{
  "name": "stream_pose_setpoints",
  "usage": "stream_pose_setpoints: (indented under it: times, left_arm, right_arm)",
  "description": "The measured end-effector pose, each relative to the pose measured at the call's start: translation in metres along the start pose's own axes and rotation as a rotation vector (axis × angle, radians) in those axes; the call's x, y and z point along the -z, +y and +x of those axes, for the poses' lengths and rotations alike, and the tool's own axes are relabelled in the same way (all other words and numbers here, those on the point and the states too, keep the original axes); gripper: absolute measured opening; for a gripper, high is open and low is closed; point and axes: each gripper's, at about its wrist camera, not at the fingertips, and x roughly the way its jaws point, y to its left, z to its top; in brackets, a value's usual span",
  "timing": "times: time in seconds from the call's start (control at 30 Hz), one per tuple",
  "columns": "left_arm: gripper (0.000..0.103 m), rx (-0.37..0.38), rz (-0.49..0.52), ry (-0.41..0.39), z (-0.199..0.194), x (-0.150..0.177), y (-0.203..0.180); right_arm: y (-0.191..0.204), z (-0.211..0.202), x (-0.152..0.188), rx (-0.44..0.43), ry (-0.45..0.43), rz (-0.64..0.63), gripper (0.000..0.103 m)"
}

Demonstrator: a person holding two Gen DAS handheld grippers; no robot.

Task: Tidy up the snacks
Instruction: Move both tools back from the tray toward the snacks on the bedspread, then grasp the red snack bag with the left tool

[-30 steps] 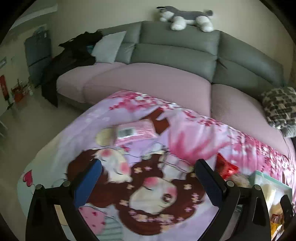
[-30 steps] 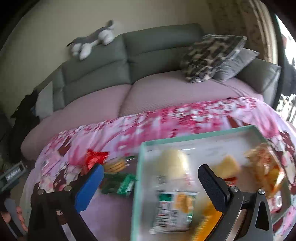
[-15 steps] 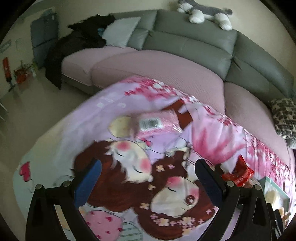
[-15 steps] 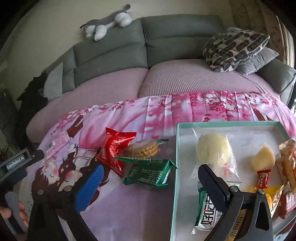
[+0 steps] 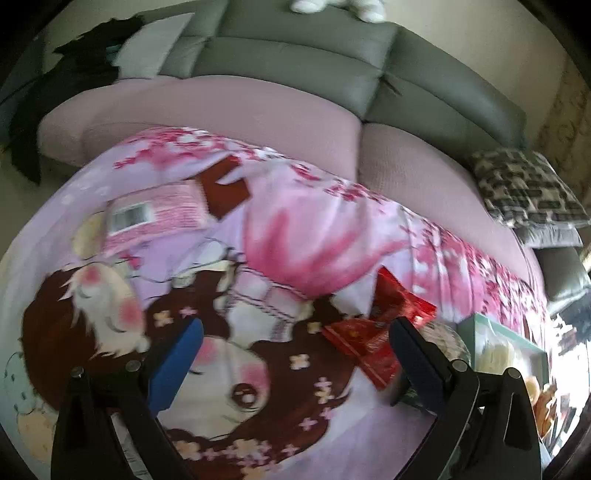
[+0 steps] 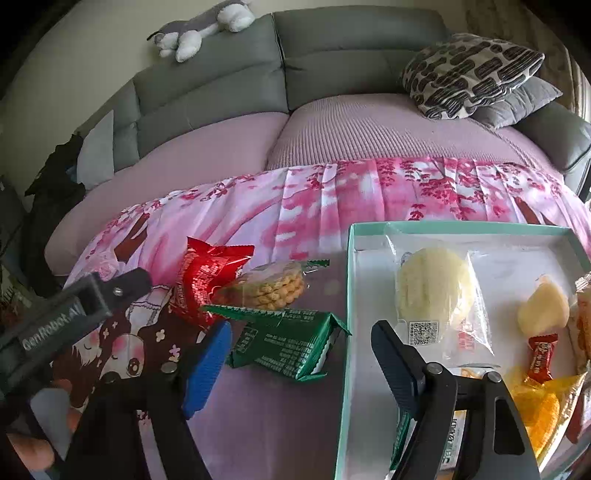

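The right hand-held gripper (image 6: 301, 352) has its jaws spread, and they have just been closing a little. Between them lies the right part of a green snack packet (image 6: 284, 341) and the left wall of the teal tray (image 6: 349, 280), but the pads do not press on either. The green packet lies flat on the tabletop (image 6: 266, 424), which is covered with a pink cartoon cloth (image 6: 332, 195), just beside the tray. Behind the packet is a clear bag of round biscuits (image 6: 271, 286), and touching that on the left is a red snack packet (image 6: 207, 273).

Inside the tray there is a pale round bun in a clear wrapper (image 6: 436, 286), a small yellowish piece (image 6: 543, 308), a little red candy (image 6: 541, 356) and an orange bag (image 6: 539, 410) near the front right corner.

The left hand-held gripper (image 5: 295, 354) is also spread, with nothing between its jaws. It is tilted down over the cloth, with its right finger in front of the red packet. In the right wrist view its black body comes in from the left edge, with a fingertip of the person's hand (image 6: 31, 448) under it. Farther away on the cloth lies a pink packet with a white label (image 5: 155, 218).

Behind the tabletop stands a sofa (image 6: 351, 55) with a patterned cushion (image 6: 469, 74) and a plush toy (image 6: 203, 31) on its back.
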Motion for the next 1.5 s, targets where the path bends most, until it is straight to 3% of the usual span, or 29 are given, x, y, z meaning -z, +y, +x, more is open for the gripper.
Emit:
stream_pose_setpoints:
  times: [0.2,0.47,0.53,0.77,0.83,0.87,1.0,1.33,1.5]
  left_arm:
    - [0.098,0.028,0.114,0.013,0.015,0.001,-0.029]
    - [0.092,0.071,0.145,0.035,0.032,0.0,-0.045]
    - [0.081,0.102,0.131,0.049,0.04,0.0,-0.046]
    - [0.071,0.14,0.119,0.06,0.048,0.001,-0.047]
    - [0.057,0.155,0.112,0.07,0.048,0.001,-0.047]
    - [0.056,0.155,0.108,0.075,0.048,0.001,-0.047]
    - [0.049,0.119,0.109,0.08,0.043,0.001,-0.046]
    - [0.049,-0.002,0.04,0.077,0.024,0.0,-0.016]
    - [0.049,0.019,0.01,0.094,0.021,0.007,-0.004]
  right_arm:
    - [-0.007,0.004,-0.012,0.012,-0.003,0.012,0.079]
    - [-0.017,0.009,-0.014,0.008,0.012,0.034,0.078]
    - [-0.018,0.009,-0.013,0.011,0.012,0.031,0.078]
    - [-0.019,0.009,-0.012,0.004,0.015,0.036,0.078]
    - [-0.021,0.008,-0.012,-0.002,0.015,0.045,0.078]
    - [-0.022,0.007,-0.012,-0.004,0.014,0.047,0.078]
    - [-0.026,0.004,-0.011,-0.01,0.013,0.058,0.078]
    - [-0.01,0.0,-0.01,-0.047,-0.004,-0.022,0.078]
    - [0.001,0.007,-0.005,-0.081,0.017,-0.062,0.078]
